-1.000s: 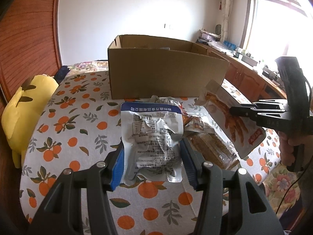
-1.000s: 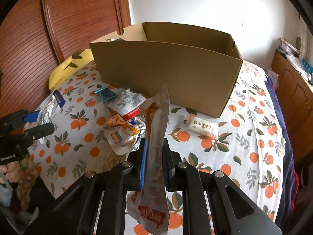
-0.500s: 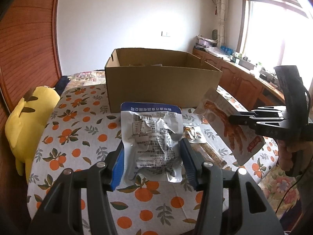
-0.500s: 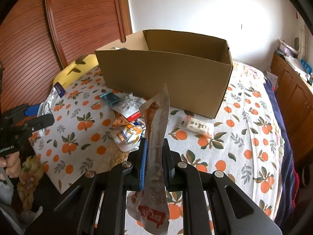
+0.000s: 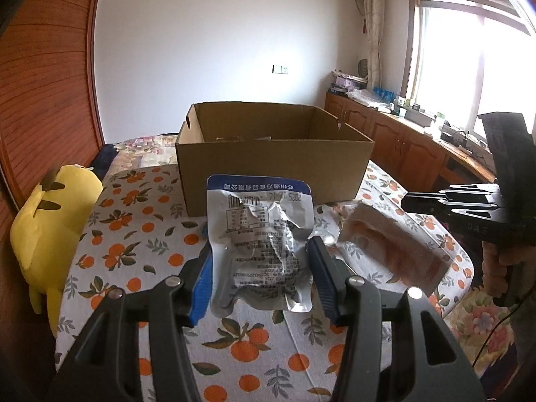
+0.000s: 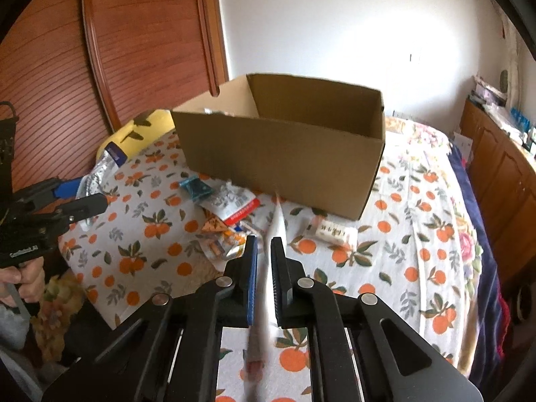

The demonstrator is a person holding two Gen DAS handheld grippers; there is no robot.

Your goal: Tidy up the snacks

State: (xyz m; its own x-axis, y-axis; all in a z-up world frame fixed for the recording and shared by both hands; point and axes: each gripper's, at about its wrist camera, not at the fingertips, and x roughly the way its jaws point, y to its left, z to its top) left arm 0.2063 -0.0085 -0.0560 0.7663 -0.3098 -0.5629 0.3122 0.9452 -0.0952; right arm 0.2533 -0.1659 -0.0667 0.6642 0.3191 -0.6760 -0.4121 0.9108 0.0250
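Both claws carry a packet, and the open cardboard box (image 5: pixel 274 164) lies straight ahead of each, so the coming move turns on clearing its near wall.

In the left wrist view, the left claw (image 5: pixel 260 276) is clamped across the width of a silver pouch (image 5: pixel 259 234) with a blue band at its top. The pouch stands upright in the lower middle of the frame, its long axis pointing up the picture toward the box. Its top edge overlaps the box's front wall in the frame, well below the rim. The box fills the middle of the frame, directly behind the pouch, with its mouth showing above.

In the right wrist view, the right claw (image 6: pixel 264 279) is pinched tight on a thin clear packet (image 6: pixel 278 221), seen edge-on and blurred. That packet runs from the bottom of the frame up to the box's (image 6: pixel 284 154) near wall at centre. In the left wrist view the same packet (image 5: pixel 392 251) shows its flat, orange-filled face at right centre.

Loose snacks (image 6: pixel 227 207) lie on the orange-print bed cover (image 6: pixel 418 251) in front of the box. A white wrapped bar (image 6: pixel 331 231) lies just beside its right corner.

Neither hand looks clearly nearer; both packets sit low against the wall, so I judge each must go up and forward before release.
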